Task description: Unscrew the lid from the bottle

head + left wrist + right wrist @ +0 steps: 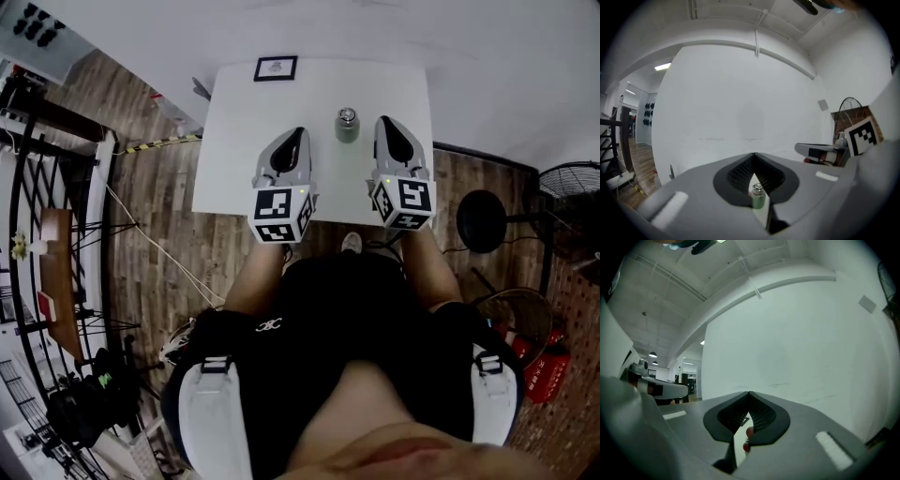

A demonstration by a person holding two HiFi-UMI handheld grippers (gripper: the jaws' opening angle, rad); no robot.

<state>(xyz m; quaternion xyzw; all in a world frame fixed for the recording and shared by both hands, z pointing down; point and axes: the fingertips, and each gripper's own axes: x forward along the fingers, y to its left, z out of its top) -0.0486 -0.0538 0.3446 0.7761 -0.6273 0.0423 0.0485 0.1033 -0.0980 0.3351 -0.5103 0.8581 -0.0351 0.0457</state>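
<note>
Bottle [348,127] stands upright on the white worktop [239,141], with its long axis vertical and its metal lid [348,114] on top, apparently not yet unscrewed. It sits between the 2 grippers, touching neither. It is roughly level with their tips and somewhat nearer the right gripper [385,122] than the left gripper [298,133].

From the left gripper the bottle lies off to the right, and from the right gripper off to the left. Neither gripper points at it; both aim past it toward the far wall. The left gripper view shows the bottle [758,198] only low down, through the slot beneath the jaw tips.

Both grippers have their jaws pressed together and hold nothing. By my reading, each must spread its jaws and swing inward before 1 can clamp the body and the other the lid. The right gripper has the shorter way to go.
</note>
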